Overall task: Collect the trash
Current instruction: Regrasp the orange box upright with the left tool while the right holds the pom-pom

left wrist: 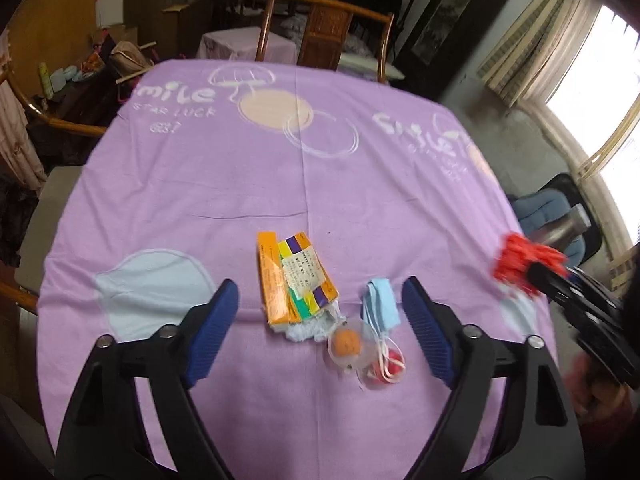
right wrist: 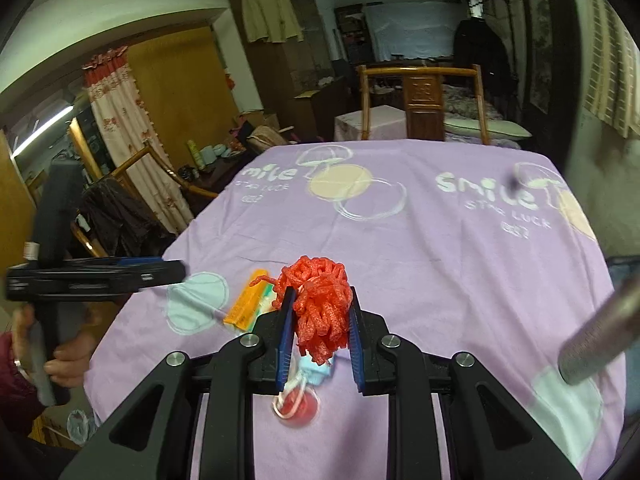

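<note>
On the purple tablecloth [left wrist: 280, 184] lies a pile of trash: a torn orange medicine box [left wrist: 290, 276], a folded blue face mask [left wrist: 380, 304], a clear cup with an orange ball [left wrist: 347, 344] and a red piece under white string [left wrist: 390, 364]. My left gripper [left wrist: 320, 296] is open above the pile, fingers on either side of the box and mask. My right gripper [right wrist: 320, 312] is shut on a red foam net [right wrist: 320, 304] and holds it above the table; it shows blurred at the right in the left wrist view [left wrist: 524, 260].
A wooden chair [left wrist: 328, 28] stands at the table's far edge. A grey metal tube [right wrist: 600, 340] crosses the right side of the right wrist view. Another chair and clutter stand off the table's left edge [right wrist: 160, 176]. A blue cushion [left wrist: 548, 208] lies beyond the right edge.
</note>
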`<state>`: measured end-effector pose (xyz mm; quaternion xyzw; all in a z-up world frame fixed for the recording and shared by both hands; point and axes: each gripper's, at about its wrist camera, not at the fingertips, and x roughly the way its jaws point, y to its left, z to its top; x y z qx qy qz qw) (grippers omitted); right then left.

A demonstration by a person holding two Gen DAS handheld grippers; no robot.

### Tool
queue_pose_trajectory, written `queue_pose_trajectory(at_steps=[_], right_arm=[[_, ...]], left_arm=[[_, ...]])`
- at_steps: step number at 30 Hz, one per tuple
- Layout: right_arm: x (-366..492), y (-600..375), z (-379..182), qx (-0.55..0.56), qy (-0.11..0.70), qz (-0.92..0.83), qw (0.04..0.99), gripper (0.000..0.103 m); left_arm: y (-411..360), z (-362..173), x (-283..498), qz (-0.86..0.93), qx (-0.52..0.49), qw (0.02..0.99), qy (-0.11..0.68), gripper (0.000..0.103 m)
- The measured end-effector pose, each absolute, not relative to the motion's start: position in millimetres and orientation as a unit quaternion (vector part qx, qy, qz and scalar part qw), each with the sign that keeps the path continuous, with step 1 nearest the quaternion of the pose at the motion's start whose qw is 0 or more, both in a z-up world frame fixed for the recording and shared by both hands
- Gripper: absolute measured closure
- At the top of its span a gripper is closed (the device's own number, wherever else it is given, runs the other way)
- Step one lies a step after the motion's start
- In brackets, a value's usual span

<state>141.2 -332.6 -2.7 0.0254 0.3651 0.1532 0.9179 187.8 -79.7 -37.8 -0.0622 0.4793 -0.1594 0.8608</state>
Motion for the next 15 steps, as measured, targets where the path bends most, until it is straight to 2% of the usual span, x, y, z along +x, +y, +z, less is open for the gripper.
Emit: queue_pose_trajectory(at_steps=[3,8,10,12,14,15], right_arm=[[125,-346,-6,0.028,0.376,0.117,0.919,0.079],[93,-365,-9,0.031,0.388,0.065,0.919,0.079],[81,-371,-9,0.032,0.39,0.055,0.918,0.079],[75,-377,-9,0.034,0.388,0.051,0.92,0.079],[74,-381,-9,0.042,0.384,0.052,0.921,0.079],[74,-383,-8,0.05,0.379,0.058,0.922,0.079]], left_arm=[[-101,-79,225,-0.163,-0.065,0.839,0.514,0.014],[-110,-143,267,-0.125,-0.081,0.804,0.575,0.014],[-106,-157,272,-0.11,-0.09,0.794,0.591,0.018],[-99,-159,270,-0.118,-0.114,0.788,0.594,0.05],[-92,-149,264,-0.144,-0.148,0.782,0.588,0.06],[-87,-138,259,-0.154,-0.155,0.788,0.576,0.07]])
